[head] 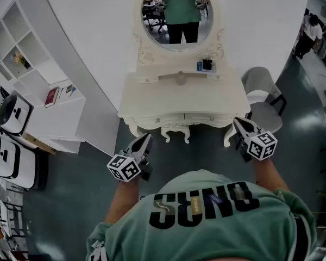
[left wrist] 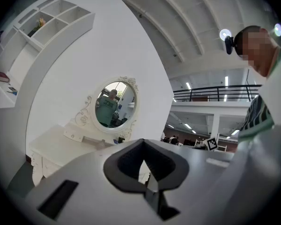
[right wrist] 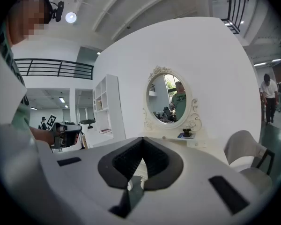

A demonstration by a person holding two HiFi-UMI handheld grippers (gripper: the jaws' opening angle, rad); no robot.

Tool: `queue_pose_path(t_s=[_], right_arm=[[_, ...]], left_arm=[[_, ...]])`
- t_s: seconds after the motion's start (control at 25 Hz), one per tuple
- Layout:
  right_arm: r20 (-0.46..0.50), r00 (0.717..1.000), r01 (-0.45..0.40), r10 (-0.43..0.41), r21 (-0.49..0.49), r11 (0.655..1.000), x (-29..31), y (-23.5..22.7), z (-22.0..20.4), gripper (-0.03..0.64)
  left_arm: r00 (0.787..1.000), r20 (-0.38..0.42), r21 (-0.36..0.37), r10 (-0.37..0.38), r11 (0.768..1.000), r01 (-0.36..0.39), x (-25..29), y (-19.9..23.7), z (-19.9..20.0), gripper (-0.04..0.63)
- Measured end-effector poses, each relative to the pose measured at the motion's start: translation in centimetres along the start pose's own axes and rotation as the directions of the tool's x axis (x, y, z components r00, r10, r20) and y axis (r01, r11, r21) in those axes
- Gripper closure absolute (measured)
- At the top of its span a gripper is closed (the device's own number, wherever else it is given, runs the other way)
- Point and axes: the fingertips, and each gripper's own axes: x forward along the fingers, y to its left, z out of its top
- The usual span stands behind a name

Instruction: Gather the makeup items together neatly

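- Judging by the layout, the step in hand is the approach. The left gripper [head: 147,138] and the right gripper [head: 237,122] hang at the lower middle of the head view, short of the dressing table [head: 152,99], and nothing has been gathered yet.
- Both claws are pinched tight with their pads meeting at the tips, and each is empty.
- The makeup items [head: 204,65], a small dark pot and a blue piece, sit on the narrow ledge under the mirror [head: 176,12], right of centre in the upper middle of the head view.
- To do it well, I would spread one claw's jaws before it crosses the table top and bring it in level. It should take the dark pot across its narrow sides. The ornate mirror frame stands close behind the ledge, so the tips should stay clear of it.
- Only the head view shows both grippers with the table, and how far the ledge lies from them.
- The right gripper view shows the dark pot standing on or against the flat blue piece. The left gripper view gives only a dark speck at the mirror's lower right.
- The chair [head: 261,86] shows in the head and right gripper views, not in the left.
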Motion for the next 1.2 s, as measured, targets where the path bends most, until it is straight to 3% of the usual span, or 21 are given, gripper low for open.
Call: queue_pose_path(t_s=[0.56,0.76,1.2], right_arm=[[-0.023,1.0,-0.017,0.016,-0.046,0.999,0.1,-0.6,0.2,0.629],[-0.017,1.0,0.01,-0.011,-0.031,0.999,-0.4,-2.0,0.3,0.629],[-0.029,0.999,-0.038,0.035,-0.083,0.996,-3.1,-5.7,0.8,0.629]], left_arm=[[1.0,0.006,0.008,-0.008,1.0,0.008,1.2,-0.1,-0.2,0.597],[1.0,-0.003,0.012,-0.009,1.0,0.009,2.0,-0.5,-0.6,0.597],[1.0,0.01,0.008,-0.006,1.0,0.006,6.7,-3.2,-1.4,0.597]])
